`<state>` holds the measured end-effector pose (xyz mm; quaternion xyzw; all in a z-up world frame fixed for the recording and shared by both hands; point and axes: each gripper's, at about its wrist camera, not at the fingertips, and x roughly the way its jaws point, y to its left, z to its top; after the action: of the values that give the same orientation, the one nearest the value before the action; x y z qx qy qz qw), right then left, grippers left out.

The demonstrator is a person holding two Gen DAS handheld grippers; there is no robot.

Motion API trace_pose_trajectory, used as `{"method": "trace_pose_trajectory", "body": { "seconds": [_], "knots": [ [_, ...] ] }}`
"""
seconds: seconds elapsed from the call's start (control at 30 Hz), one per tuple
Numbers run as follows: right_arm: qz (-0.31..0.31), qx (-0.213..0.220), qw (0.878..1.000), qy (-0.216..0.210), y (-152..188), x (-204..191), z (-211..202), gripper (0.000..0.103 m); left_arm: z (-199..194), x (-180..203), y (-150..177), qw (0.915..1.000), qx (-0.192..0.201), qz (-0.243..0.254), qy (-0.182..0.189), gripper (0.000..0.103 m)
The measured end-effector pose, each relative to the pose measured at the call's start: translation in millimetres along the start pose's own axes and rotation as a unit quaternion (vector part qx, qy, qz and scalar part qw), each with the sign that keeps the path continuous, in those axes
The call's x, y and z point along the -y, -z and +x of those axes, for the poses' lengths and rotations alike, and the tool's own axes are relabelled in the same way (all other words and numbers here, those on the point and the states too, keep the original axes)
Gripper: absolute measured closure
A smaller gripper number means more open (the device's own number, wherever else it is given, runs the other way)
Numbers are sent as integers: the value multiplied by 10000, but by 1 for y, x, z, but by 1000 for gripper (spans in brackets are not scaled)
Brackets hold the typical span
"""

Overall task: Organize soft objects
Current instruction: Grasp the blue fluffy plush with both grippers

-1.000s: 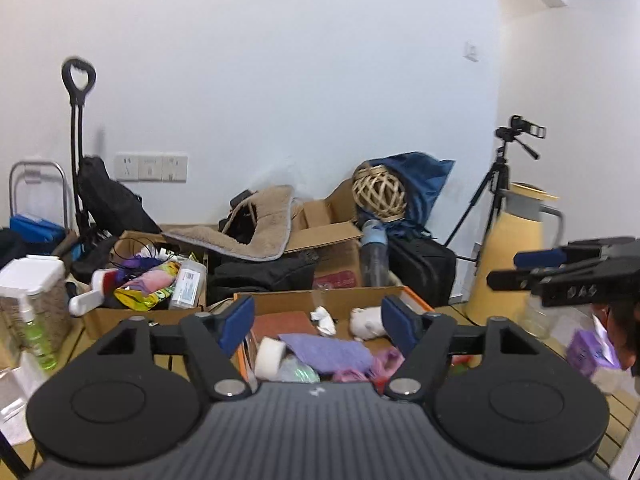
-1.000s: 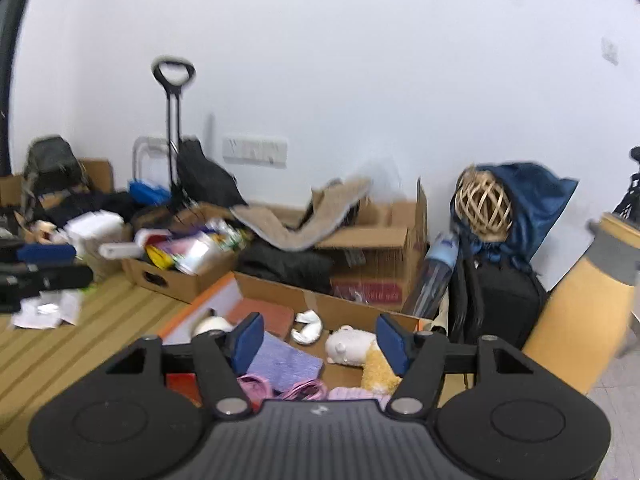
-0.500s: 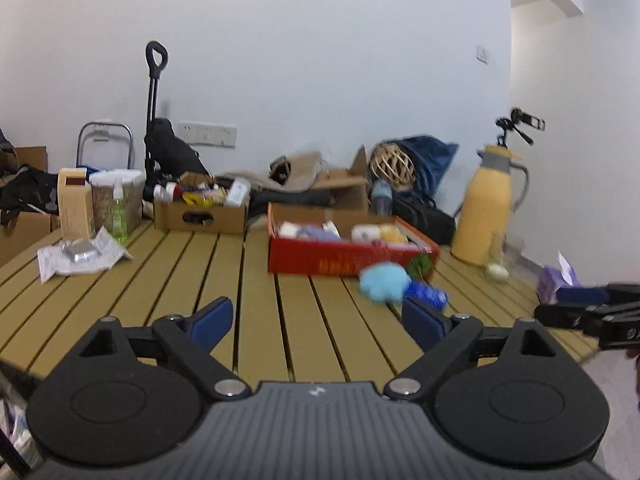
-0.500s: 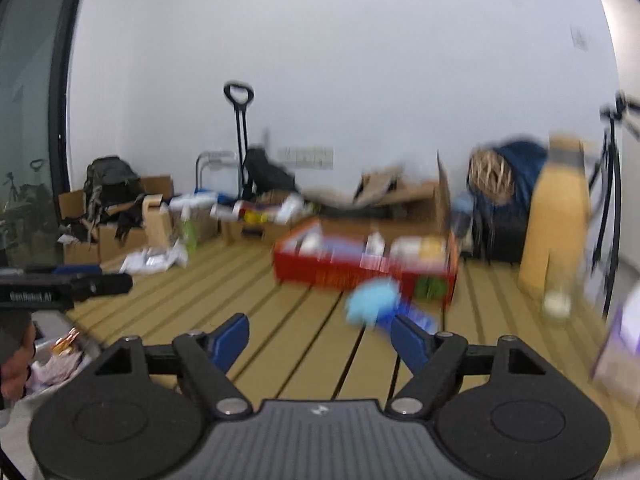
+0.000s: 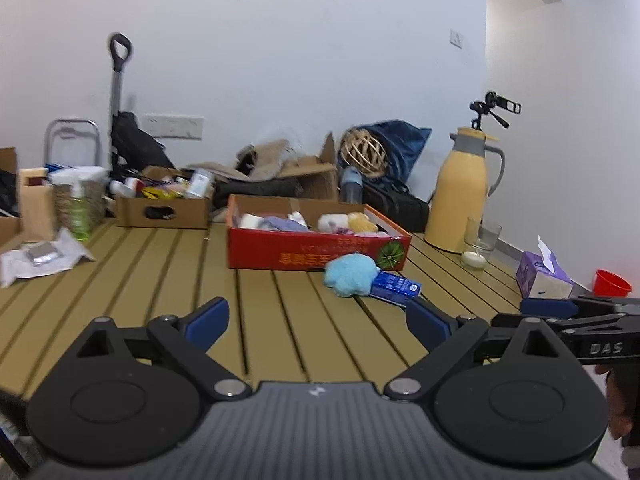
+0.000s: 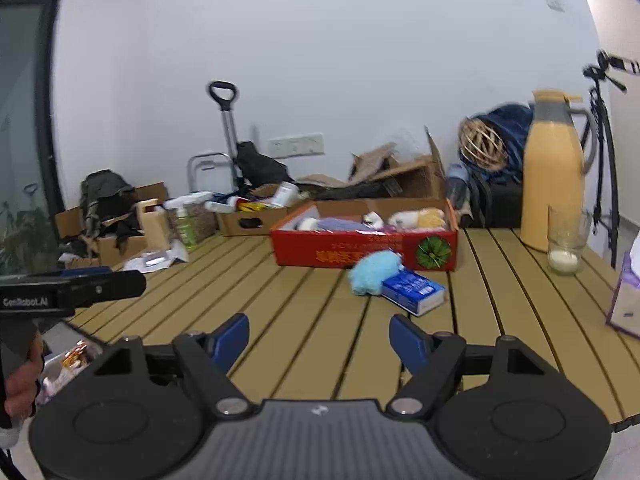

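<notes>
Left tongs stand wide, having just opened further, nothing between them. Right tongs are open and empty. Blue plush lies on the slatted table, well ahead of both, touching the red box and a blue carton. Box contents are indistinct.

I read "DAS" in pale letters on the black body of the right gripper. "GenRobot.AI" stands on the black left gripper. The red cardboard box carries yellow print, upside down, too blurred for me.
</notes>
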<state>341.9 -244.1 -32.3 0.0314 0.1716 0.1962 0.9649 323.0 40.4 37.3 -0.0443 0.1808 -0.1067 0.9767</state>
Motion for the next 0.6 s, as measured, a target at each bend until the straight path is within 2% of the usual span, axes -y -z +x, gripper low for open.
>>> {"method": "trace_pose_trajectory", "body": {
  "seconds": [0.07, 0.2, 0.27, 0.33, 0.5, 0.6],
  "knots": [
    [173, -111, 9998, 75, -6, 13, 30, 27, 39, -2, -5, 9998, -144, -26, 158, 6],
    [452, -342, 9982, 178, -32, 39, 102, 41, 130, -11, -20, 9980, -586, -19, 235, 12],
    [627, -379, 9971, 188, -48, 50, 140, 42, 177, -18, -29, 9964, -768, -114, 327, 27],
    [841, -445, 9953, 179, -58, 61, 177, 43, 227, -27, -37, 9921, -1099, -370, 480, 36],
    [1145, -920, 9870, 655, -70, 83, 262, 52, 304, -32, -30, 9894, -1337, -188, 532, 38],
    [1289, -994, 9852, 537, -60, 90, 285, 57, 327, -41, -18, 9841, -1483, -437, 872, 40]
  ]
}}
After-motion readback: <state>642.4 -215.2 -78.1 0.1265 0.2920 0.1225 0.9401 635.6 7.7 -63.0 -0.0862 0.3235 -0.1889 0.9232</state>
